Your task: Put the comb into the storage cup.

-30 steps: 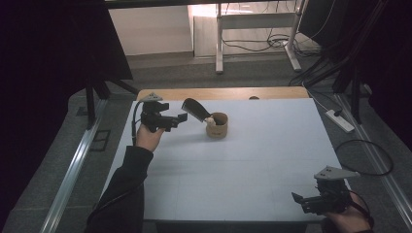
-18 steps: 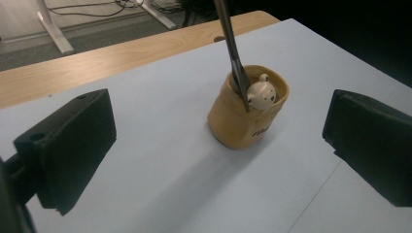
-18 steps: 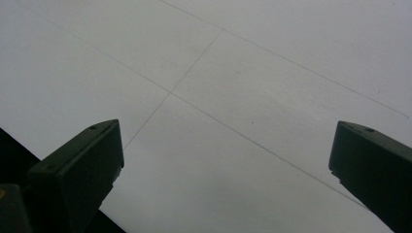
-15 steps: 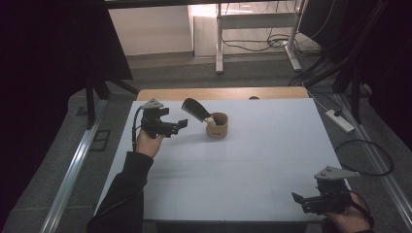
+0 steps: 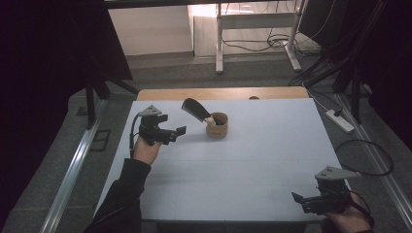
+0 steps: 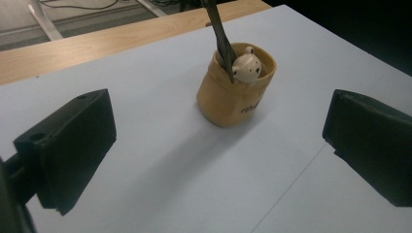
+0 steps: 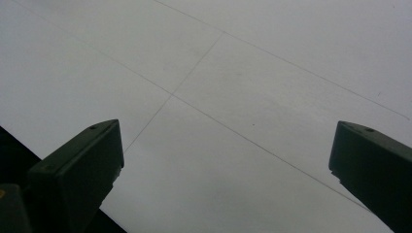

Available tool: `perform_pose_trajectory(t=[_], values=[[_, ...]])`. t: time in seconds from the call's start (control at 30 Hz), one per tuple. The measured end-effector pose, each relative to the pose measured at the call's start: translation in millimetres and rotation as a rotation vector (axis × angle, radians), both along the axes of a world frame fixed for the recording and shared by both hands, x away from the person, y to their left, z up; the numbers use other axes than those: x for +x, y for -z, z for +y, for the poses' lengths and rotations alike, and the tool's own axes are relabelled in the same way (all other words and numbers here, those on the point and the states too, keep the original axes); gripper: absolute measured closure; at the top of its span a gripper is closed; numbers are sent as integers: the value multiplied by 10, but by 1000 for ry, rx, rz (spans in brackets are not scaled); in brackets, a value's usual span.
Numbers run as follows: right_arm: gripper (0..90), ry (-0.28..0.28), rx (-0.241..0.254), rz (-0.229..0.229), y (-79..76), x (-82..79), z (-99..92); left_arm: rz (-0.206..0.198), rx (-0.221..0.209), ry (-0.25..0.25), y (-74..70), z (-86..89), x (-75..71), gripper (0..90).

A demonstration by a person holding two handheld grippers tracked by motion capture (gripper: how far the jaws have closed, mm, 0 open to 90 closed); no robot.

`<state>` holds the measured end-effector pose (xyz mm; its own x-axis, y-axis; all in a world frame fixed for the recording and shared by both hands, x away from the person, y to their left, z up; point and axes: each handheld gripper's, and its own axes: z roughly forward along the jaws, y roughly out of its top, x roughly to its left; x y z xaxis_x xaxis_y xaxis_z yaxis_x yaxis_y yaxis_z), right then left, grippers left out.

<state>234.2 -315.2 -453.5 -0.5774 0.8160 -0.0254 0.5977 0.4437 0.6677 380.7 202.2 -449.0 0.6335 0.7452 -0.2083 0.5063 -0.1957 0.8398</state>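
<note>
High view first: a small tan cup (image 5: 216, 125) stands upright toward the far middle of the white tabletop (image 5: 252, 160), with a dark shoehorn-like blade (image 5: 195, 109) leaning out of it to the left and a small pale bear figure (image 5: 209, 120) at its rim. From the left gripper view the cup (image 6: 236, 90) looks soft-sided and light, its wall slightly bulged, so it would likely dent or tip under a hard squeeze. The blade (image 6: 219, 34) looks stiff and thin; taking it on the exposed length above the rim seems the safer hold, since pulling sideways could topple the cup. The bear (image 6: 246, 67) sits loosely against the blade and may shift with it.

The left claw (image 5: 175, 133) hangs just left of the cup, apart from it, pointing toward it, with its jaws spread wide and nothing between them; in its own view the cup sits ahead, between the two jaws. The right claw (image 5: 301, 201) rests well apart at the near right corner, also spread wide and empty, over bare tabletop (image 7: 243, 97).
</note>
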Motion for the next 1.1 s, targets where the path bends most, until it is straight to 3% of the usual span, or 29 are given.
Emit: perform_pose_trajectory(t=[0.5, 1.1], values=[[0, 1, 3, 1, -1, 3, 3, -12, 3, 5, -13, 17, -213, 0], [0, -2, 6, 3, -1, 9, 0, 7, -6, -3, 16, 111, -549, 0]])
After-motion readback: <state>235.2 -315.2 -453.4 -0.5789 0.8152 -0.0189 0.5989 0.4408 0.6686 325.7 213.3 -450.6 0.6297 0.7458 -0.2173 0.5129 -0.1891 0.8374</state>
